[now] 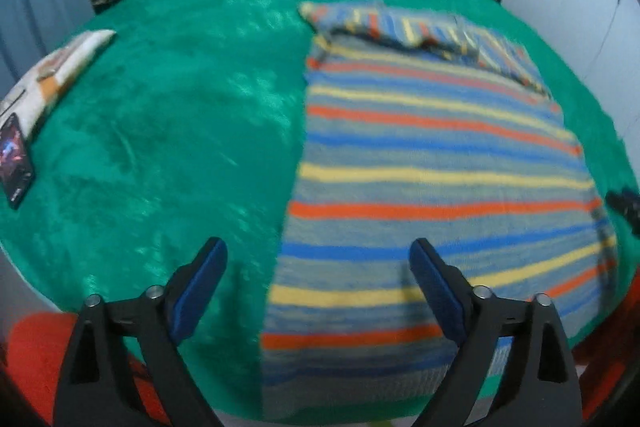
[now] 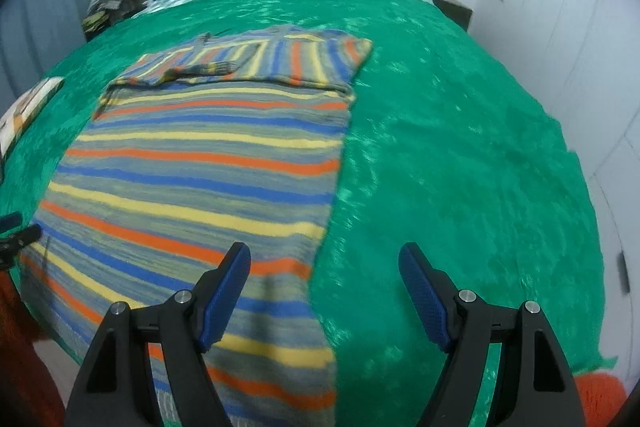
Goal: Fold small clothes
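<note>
Striped shirt (image 1: 432,163) flat, left gripper (image 1: 318,259) and right gripper (image 2: 324,263) spread above

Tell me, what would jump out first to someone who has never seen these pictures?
The striped garment, banded in orange, yellow and blue, lies flat on a bright green blanket that covers the bed, its sleeves folded across the far end. At the bottom of each view an open gripper with blue pads frames the scene: the left gripper over the garment's left edge, the right gripper over its right edge, neither holding anything.
</note>
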### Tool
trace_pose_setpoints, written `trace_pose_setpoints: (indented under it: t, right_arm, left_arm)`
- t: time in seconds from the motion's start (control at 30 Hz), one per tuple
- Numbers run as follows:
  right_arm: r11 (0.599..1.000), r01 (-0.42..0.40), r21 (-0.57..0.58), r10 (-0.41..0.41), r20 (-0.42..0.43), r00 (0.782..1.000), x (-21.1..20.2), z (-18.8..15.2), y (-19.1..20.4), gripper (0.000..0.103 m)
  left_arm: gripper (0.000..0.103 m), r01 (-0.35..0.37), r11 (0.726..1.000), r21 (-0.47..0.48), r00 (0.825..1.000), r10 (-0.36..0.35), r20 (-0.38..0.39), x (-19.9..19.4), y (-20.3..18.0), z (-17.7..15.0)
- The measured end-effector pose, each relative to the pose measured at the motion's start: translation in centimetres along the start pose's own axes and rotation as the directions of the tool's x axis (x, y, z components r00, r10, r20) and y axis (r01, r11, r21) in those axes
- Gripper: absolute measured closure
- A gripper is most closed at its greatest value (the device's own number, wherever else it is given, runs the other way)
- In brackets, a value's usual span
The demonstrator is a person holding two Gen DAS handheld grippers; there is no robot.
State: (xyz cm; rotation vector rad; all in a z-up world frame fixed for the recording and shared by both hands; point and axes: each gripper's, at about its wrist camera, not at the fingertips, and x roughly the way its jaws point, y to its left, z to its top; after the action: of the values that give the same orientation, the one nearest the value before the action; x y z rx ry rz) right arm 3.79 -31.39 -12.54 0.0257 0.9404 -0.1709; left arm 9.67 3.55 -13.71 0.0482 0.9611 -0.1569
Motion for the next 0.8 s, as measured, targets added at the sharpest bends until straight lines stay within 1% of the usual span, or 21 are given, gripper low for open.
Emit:
trace_pose_setpoints:
  t: [0.07, 0.13, 0.17, 0.23, 0.27, 0.3, 0.33, 0.43, 0.57, 0.7, 0.8]
  right_arm:
    - [1.000, -0.023, 0.013, 0.023, -0.008, 1.000, -0.2, -0.1, -0.2, 0.027]
    - [0.999, -0.048, -0.010, 0.048, -0.013, 0.999, -0.4, -0.4, 0.2, 0.024]
    - [0.998, -0.064, -0.024, 0.064, -0.022, 0.998, -0.3, -0.6, 0.6, 0.020]
    - [0.995, -0.089, -0.049, 0.086, -0.064, 0.994, 0.5, -1.2, 1.3, 0.020]
    - [0.995, -0.076, -0.063, 0.069, -0.108, 0.992, 1.2, -1.7, 1.6, 0.020]
    - [0.997, -0.034, -0.076, 0.023, -0.146, 0.989, 1.8, -2.0, 1.6, 0.020]
    - [0.997, -0.004, -0.072, -0.007, -0.150, 0.989, 1.9, -2.3, 1.3, 0.020]
    - [1.000, 0.026, -0.011, -0.027, -0.105, 0.994, 1.1, -1.9, -0.4, 0.020]
    - [0.997, 0.055, 0.046, -0.053, -0.046, 0.998, 0.3, -1.3, -1.8, 0.020]
    - [0.994, 0.083, 0.077, -0.080, -0.051, 0.996, 1.0, -1.0, -2.6, 0.020]
    - [0.990, 0.090, 0.109, -0.084, -0.052, 0.995, 1.1, -0.8, -3.4, 0.020]
  left_arm:
    - [0.006, -0.012, 1.000, -0.007, 1.000, 0.012, -0.008, 0.3, 0.7, -0.3]
    - [0.006, -0.033, 0.999, 0.010, 0.998, 0.033, -0.049, 1.4, 0.7, -0.8]
    - [0.006, -0.056, 0.998, 0.030, 0.994, 0.058, -0.092, 2.4, 0.4, -1.2]
    - [0.006, -0.071, 0.996, 0.044, 0.991, 0.076, -0.111, 2.7, 0.7, -1.4]
    - [0.006, -0.076, 0.996, 0.042, 0.992, 0.080, -0.102, 2.6, 0.7, -1.4]
    - [0.006, -0.081, 0.996, 0.039, 0.993, 0.084, -0.083, 2.2, 0.6, -1.3]
    - [0.006, -0.087, 0.995, 0.038, 0.994, 0.090, -0.067, 2.0, 0.6, -1.1]
    - [0.006, -0.108, 0.994, 0.023, 0.994, 0.109, -0.030, 1.2, 1.2, -1.1]
    - [0.006, -0.118, 0.993, -0.021, 0.993, 0.118, -0.002, 1.5, 1.9, -0.5]
    - [0.006, -0.151, 0.988, -0.043, 0.988, 0.153, 0.032, 1.7, 2.4, -0.1]
    - [0.006, -0.158, 0.986, -0.051, 0.987, 0.159, 0.008, 2.5, 2.7, 0.0]
